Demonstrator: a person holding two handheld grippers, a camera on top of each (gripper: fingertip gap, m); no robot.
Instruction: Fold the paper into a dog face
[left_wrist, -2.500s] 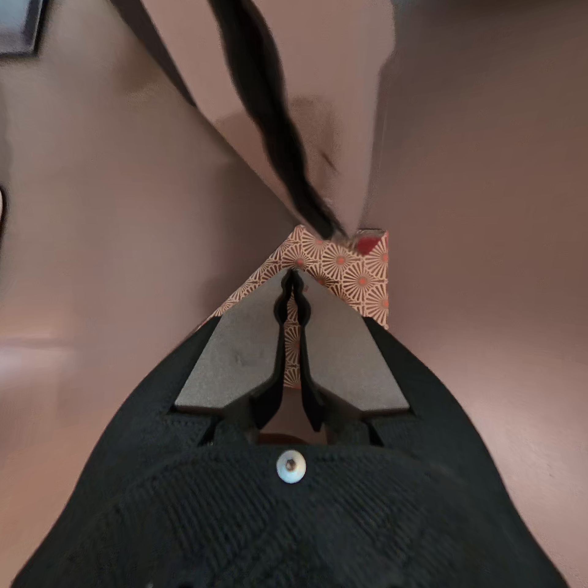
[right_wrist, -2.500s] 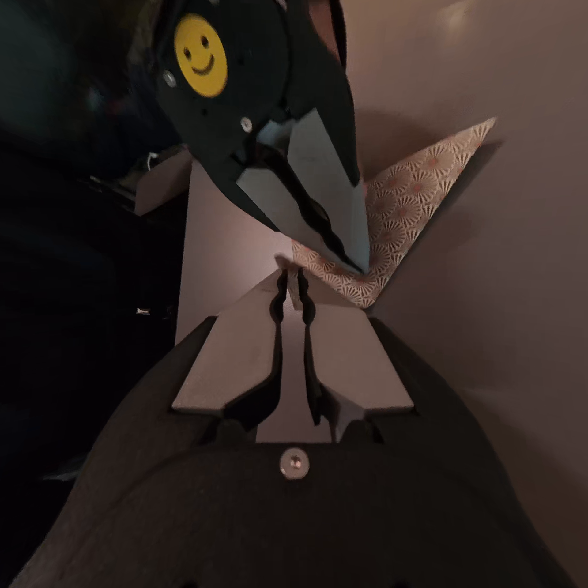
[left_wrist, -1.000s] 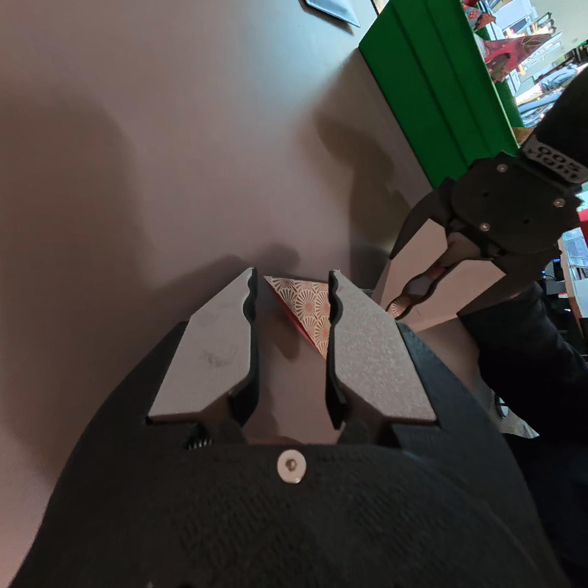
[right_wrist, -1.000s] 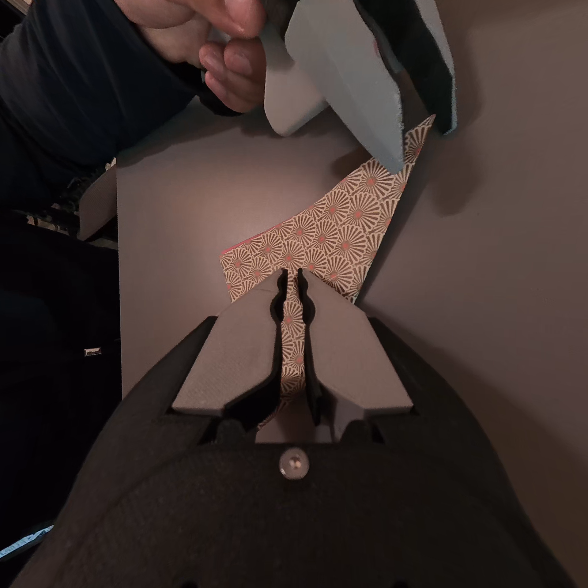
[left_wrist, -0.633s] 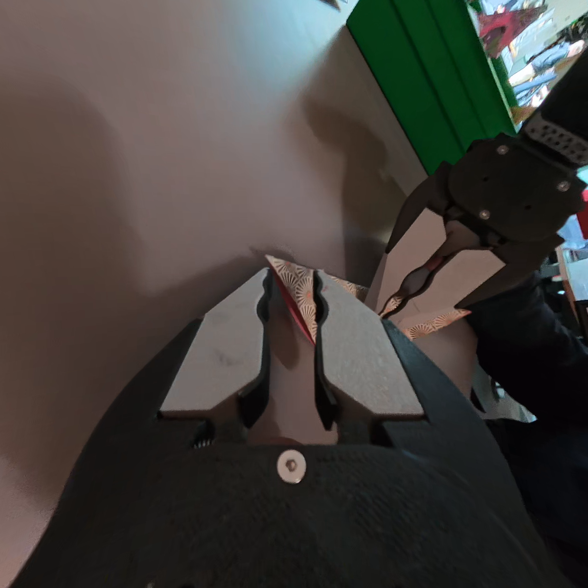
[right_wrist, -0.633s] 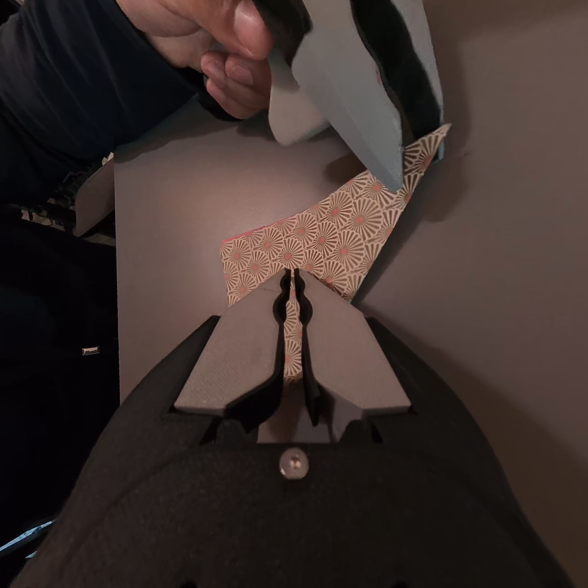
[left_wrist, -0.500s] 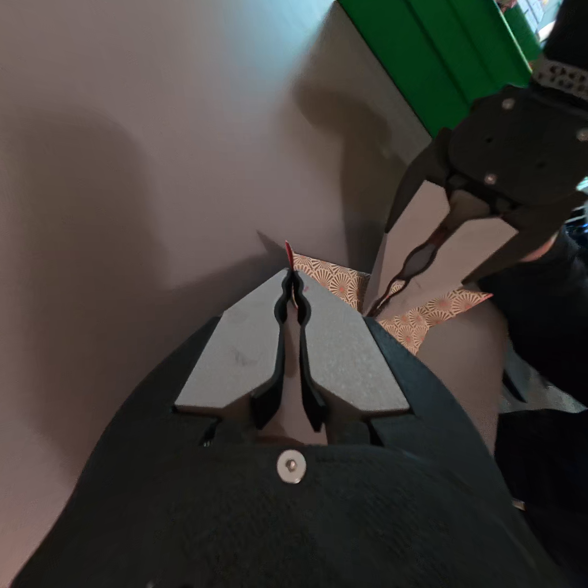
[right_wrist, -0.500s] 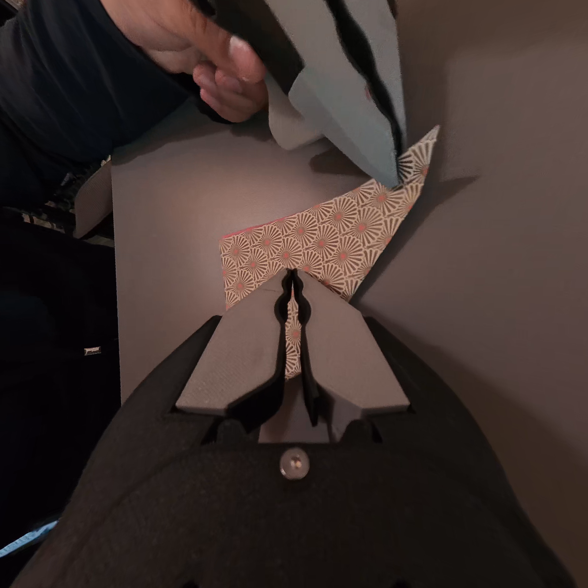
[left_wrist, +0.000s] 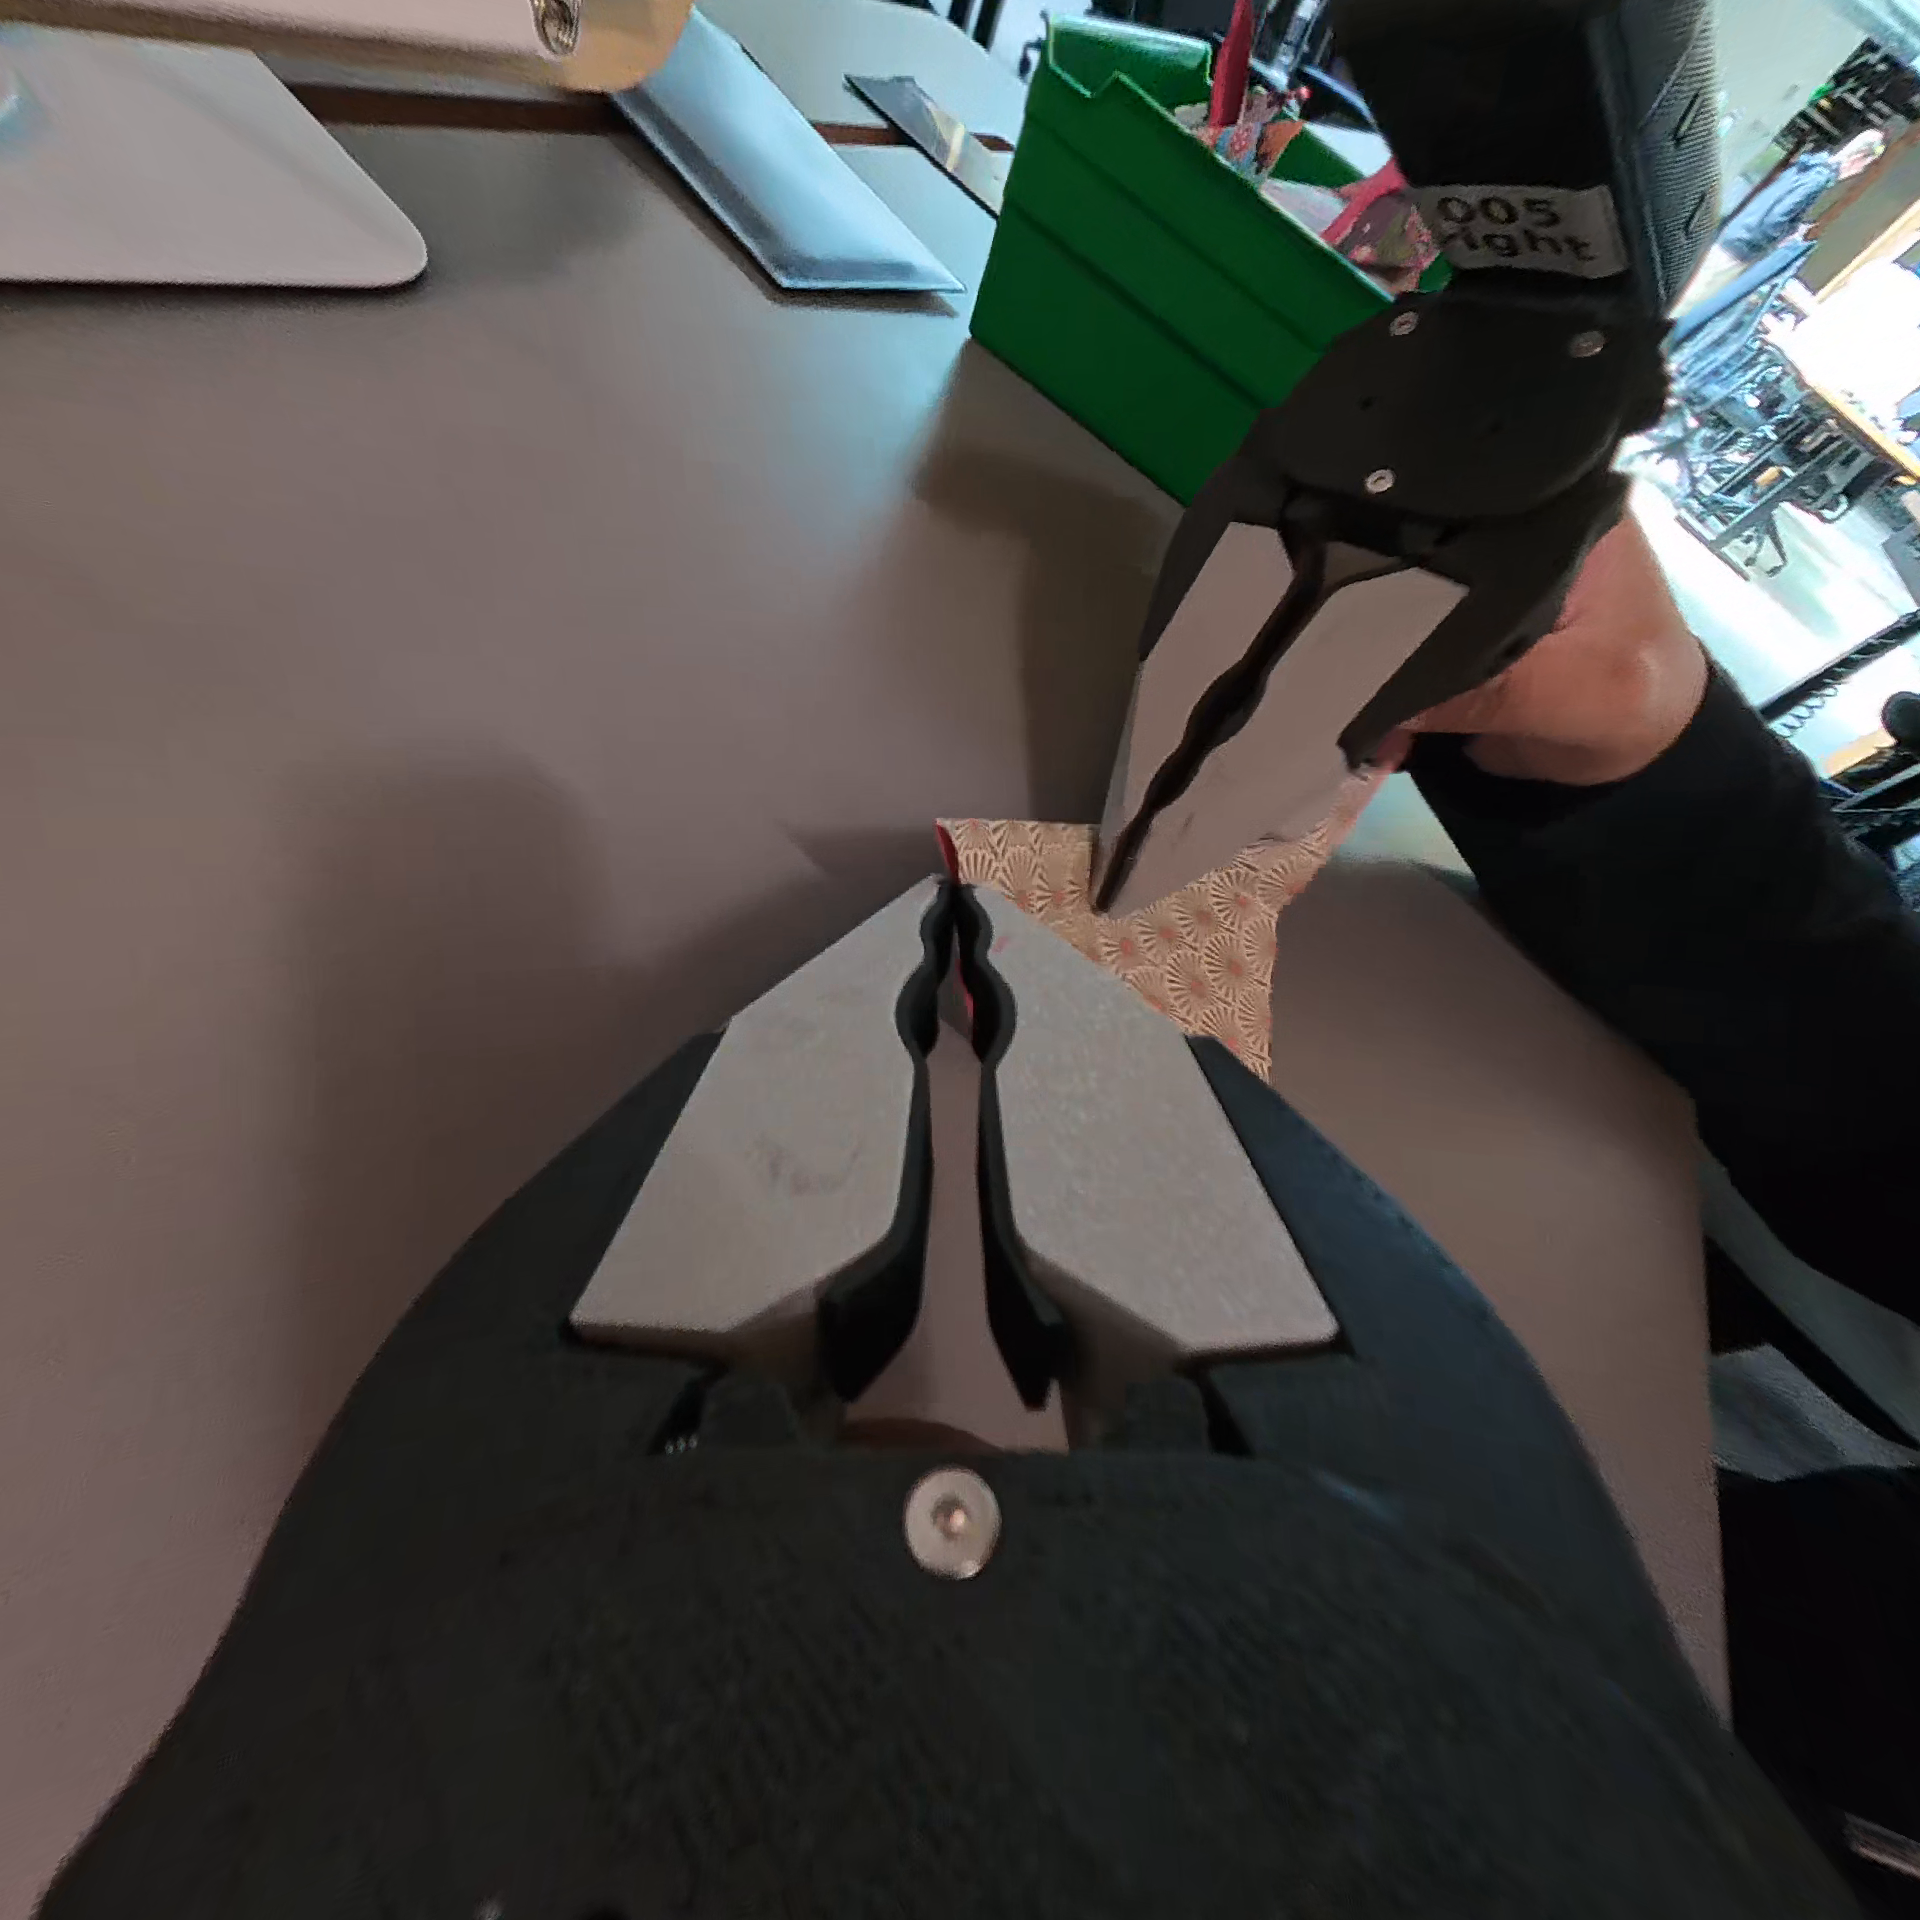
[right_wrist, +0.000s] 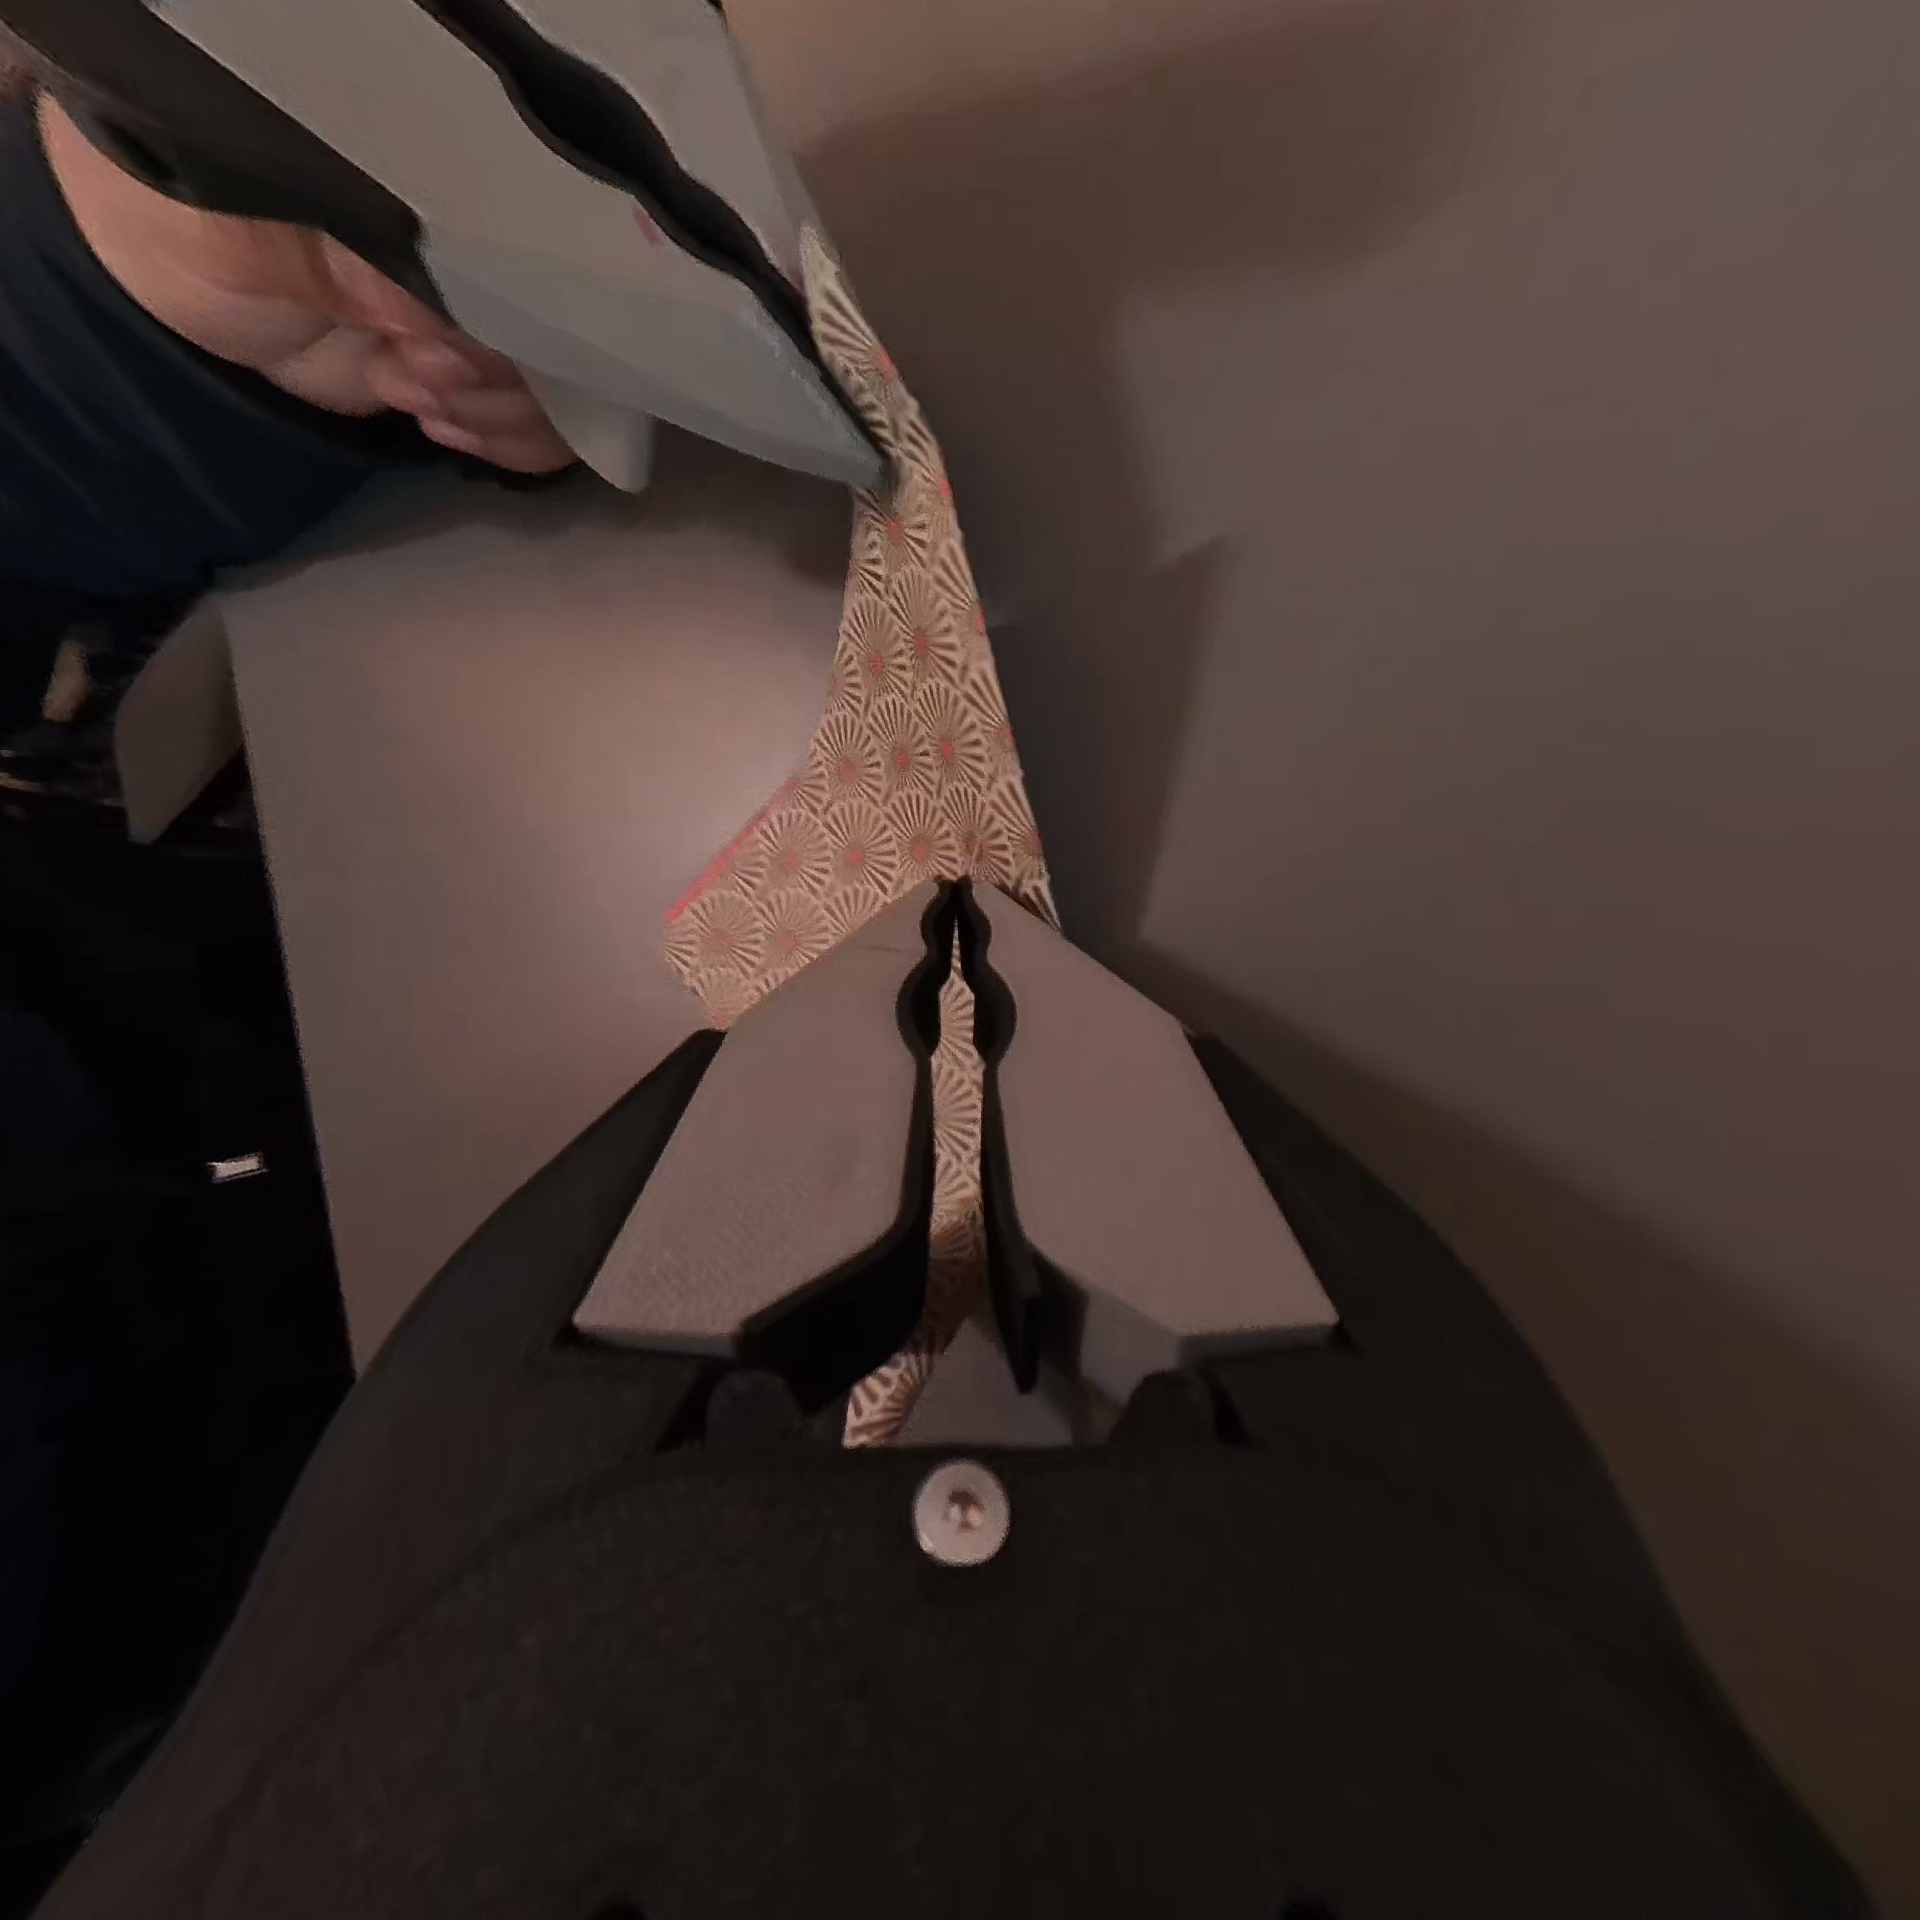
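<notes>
A green bin (left_wrist: 1132, 312) stands on the grey table (left_wrist: 468, 582) beyond a flat metal plate (left_wrist: 769, 187)

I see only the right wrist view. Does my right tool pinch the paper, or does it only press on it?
Observer: In the left wrist view, the shut tips of the right tool point down onto the top of the paper. It seems to press, not pinch.
Operator: And what does the left tool hold?
Observer: The left tool is shut on a raised corner. The paper's red underside shows between its fingers.
Operator: Is anything behind my tool?
Observer: A green bin stands on the table beyond it.
</notes>
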